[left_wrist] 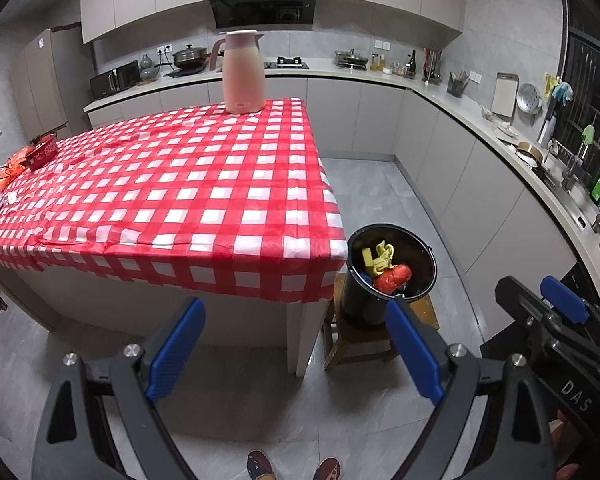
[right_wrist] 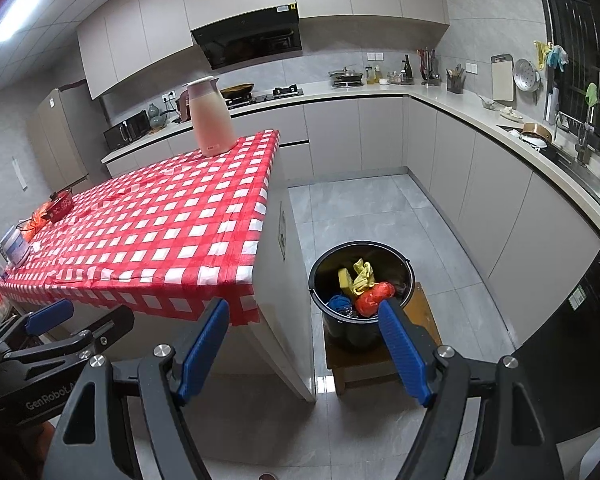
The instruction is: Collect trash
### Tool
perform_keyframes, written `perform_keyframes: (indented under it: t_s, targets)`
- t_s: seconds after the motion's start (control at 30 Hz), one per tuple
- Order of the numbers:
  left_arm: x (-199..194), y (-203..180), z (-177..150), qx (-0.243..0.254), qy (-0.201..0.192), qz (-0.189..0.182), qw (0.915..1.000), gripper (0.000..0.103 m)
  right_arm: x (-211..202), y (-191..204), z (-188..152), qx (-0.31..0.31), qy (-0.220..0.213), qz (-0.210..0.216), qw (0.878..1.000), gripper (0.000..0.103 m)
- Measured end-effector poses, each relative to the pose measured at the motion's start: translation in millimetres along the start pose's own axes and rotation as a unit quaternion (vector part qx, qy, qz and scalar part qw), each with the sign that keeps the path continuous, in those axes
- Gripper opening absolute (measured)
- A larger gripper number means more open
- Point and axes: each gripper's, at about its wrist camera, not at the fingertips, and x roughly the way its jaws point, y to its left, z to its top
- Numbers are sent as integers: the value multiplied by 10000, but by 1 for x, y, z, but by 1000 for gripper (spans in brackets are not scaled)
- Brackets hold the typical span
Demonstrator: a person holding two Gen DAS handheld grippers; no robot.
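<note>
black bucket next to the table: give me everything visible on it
The black bucket is round, looks like plastic, and stands upright and open-topped on a small wooden stool beside the corner of the checked table. A thin handle appears to hang down along its rim. Inside lie a yellow crumpled wrapper, a yellow sponge-like block, a red crumpled bag and something blue. Neither pair of tongs touches it.

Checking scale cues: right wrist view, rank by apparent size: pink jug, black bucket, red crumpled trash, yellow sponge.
1. black bucket
2. pink jug, though it stands farther off, so unsure
3. red crumpled trash
4. yellow sponge
</note>
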Motion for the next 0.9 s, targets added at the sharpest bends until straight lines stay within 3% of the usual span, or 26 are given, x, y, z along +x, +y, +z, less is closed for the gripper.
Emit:
perform_keyframes:
  t_s: [0.6, 0.9]
  targets:
    - [1, 3, -3, -42, 31, -64, 10000, 93, -3, 3, -1, 33, 15, 17, 10000, 79]
    - [-9, 0, -4, 72, -307, -191, 9993, 93, -6, -2, -5, 104, -2, -20, 9999, 79]
